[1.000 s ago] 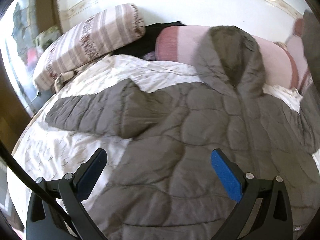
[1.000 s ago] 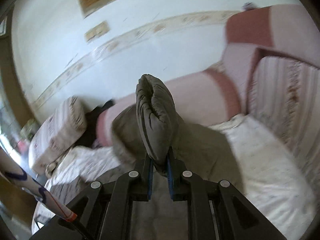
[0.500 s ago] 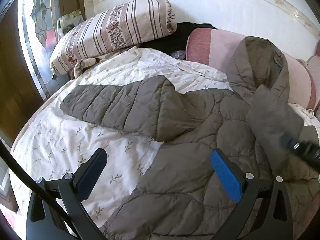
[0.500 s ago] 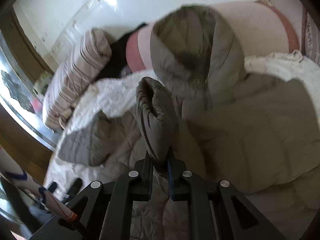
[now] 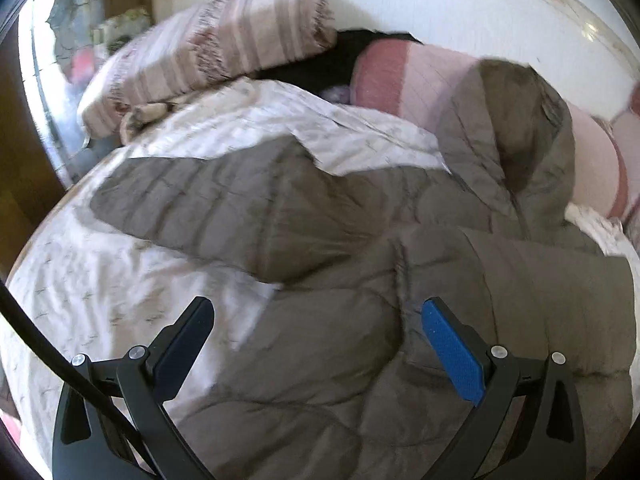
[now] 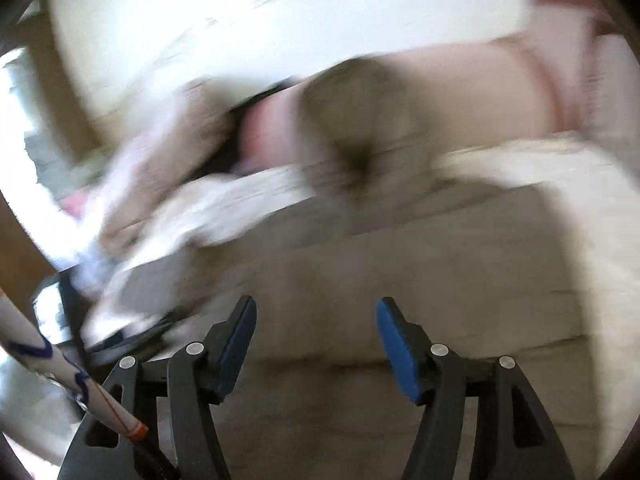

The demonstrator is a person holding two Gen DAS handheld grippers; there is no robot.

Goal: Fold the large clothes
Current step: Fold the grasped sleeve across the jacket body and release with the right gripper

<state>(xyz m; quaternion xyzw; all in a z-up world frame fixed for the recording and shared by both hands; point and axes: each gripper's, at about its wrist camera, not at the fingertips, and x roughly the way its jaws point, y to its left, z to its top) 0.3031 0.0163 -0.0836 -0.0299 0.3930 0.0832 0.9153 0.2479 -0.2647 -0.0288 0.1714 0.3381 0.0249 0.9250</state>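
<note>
A grey-brown quilted hooded jacket (image 5: pixel 360 280) lies spread on the bed. Its left sleeve (image 5: pixel 208 204) stretches out to the left. Its right sleeve (image 5: pixel 560 280) lies folded across the chest, and the hood (image 5: pixel 508 128) rests against a pink pillow. My left gripper (image 5: pixel 316 316) hovers open above the jacket's lower body, nothing between its fingers. In the blurred right wrist view, my right gripper (image 6: pixel 316 312) hangs over the jacket (image 6: pixel 400 272) with its jaws opening and nothing between them.
A striped pillow (image 5: pixel 224 44) lies at the back left and a pink pillow (image 5: pixel 404 76) along the white wall. The white floral bedsheet (image 5: pixel 92 288) shows to the left of the jacket. A dark garment (image 5: pixel 320 68) sits between the pillows.
The right gripper came down with the jacket's right sleeve, laid it across the chest and let go. The left gripper shifted a little over the jacket.
</note>
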